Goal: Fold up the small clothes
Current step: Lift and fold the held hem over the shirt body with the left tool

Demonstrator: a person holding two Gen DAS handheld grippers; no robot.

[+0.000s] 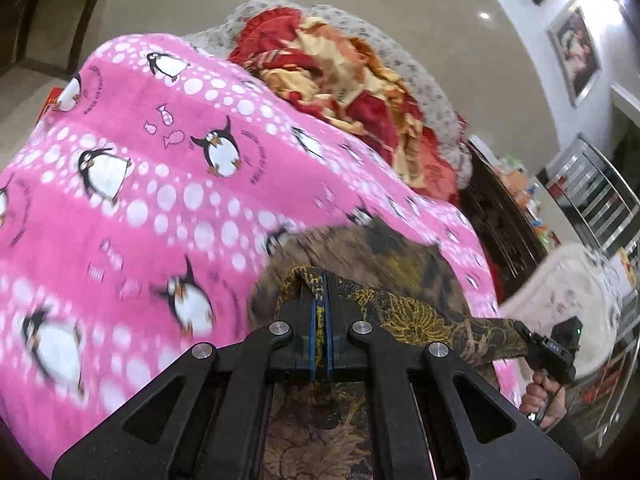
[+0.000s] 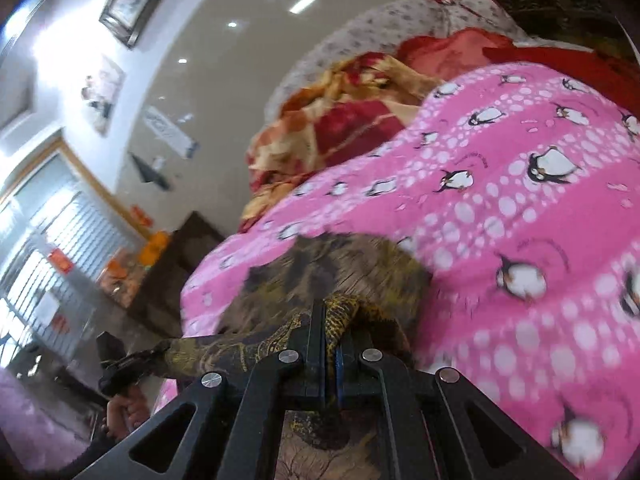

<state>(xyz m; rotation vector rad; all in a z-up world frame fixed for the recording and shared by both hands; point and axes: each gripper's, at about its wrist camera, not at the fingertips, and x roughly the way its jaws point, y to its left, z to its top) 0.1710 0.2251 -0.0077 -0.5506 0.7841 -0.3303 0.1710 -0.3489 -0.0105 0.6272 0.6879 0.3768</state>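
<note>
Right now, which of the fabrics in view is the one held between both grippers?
The dark brown cloth with gold pattern, stretched between the left gripper and the right gripper. The pink penguin blanket and the red-and-cream blanket just lie beyond it.

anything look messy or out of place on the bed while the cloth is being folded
Yes: a red and yellow blanket lies crumpled in a heap at the far end of the pink penguin blanket, not spread flat. The brown patterned cloth looks in order, stretched between the left hand-held gripper and right hand-held gripper.
</note>
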